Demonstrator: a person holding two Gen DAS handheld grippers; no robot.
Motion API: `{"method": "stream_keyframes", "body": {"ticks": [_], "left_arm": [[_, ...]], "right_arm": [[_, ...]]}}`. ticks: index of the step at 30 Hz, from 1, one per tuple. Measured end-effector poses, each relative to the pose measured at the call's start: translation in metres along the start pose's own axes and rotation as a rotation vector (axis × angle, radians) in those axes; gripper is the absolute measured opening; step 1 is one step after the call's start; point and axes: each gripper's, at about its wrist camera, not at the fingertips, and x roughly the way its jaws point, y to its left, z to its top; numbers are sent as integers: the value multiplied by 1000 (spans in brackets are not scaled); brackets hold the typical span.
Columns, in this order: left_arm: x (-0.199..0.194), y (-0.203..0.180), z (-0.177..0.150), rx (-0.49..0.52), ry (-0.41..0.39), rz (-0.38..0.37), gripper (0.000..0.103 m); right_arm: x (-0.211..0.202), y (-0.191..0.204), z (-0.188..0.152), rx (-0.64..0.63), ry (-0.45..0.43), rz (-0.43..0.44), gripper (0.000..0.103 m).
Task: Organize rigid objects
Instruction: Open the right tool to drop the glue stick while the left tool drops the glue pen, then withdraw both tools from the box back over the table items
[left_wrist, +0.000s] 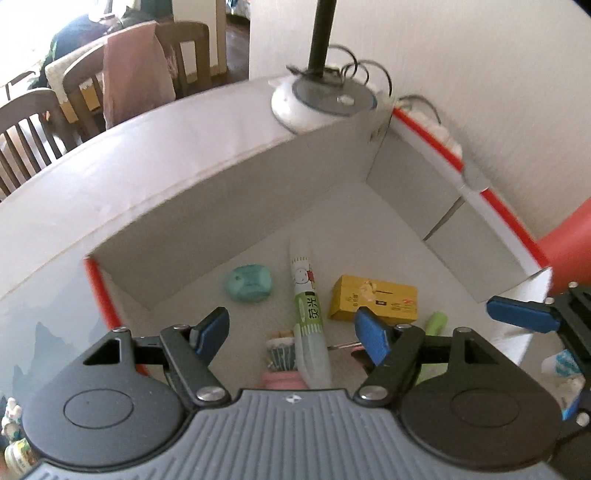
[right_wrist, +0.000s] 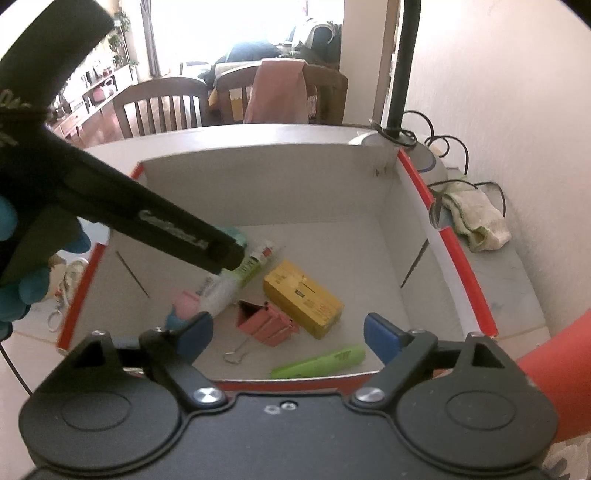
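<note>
Both grippers hang over an open white box with red edges, sitting on the tabletop, and both are released with nothing between the pads. Left gripper has its blue pads spread apart above the stuff in the box; right gripper is wide open too, above the near side of the box. Inside, lying flat on the box floor: a teal oval case near the far-left corner, a white and green tube beside it running toward the camera, a yellow carton to the right of the tube, pink binder clips just in front of the carton and touching it, and a lime green marker along the near wall. There's also something pink and teal by the near end of the tube, can't make out what it is. Outside the box, a lamp base with a black pole sits at the far corner, a crumpled cloth lies on the tabletop to the right by the wall, and wooden chairs stand behind the tabletop.
</note>
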Motion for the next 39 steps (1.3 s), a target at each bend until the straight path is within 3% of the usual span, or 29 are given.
{"method": "stream_keyframes", "body": {"ticks": [10, 18, 29, 39], "left_arm": [[-69, 21, -24, -37, -125, -38, 75], [-128, 51, -63, -58, -202, -59, 75], [-194, 115, -131, -103, -265, -52, 75], [-235, 187, -189, -183, -291, -26, 81]], "right_arm": [[-47, 22, 4, 49, -83, 67, 99], [-78, 56, 1, 92, -133, 129, 99], [-109, 133, -7, 97, -176, 211, 100], [-105, 201, -7, 76, -177, 237, 100]]}}
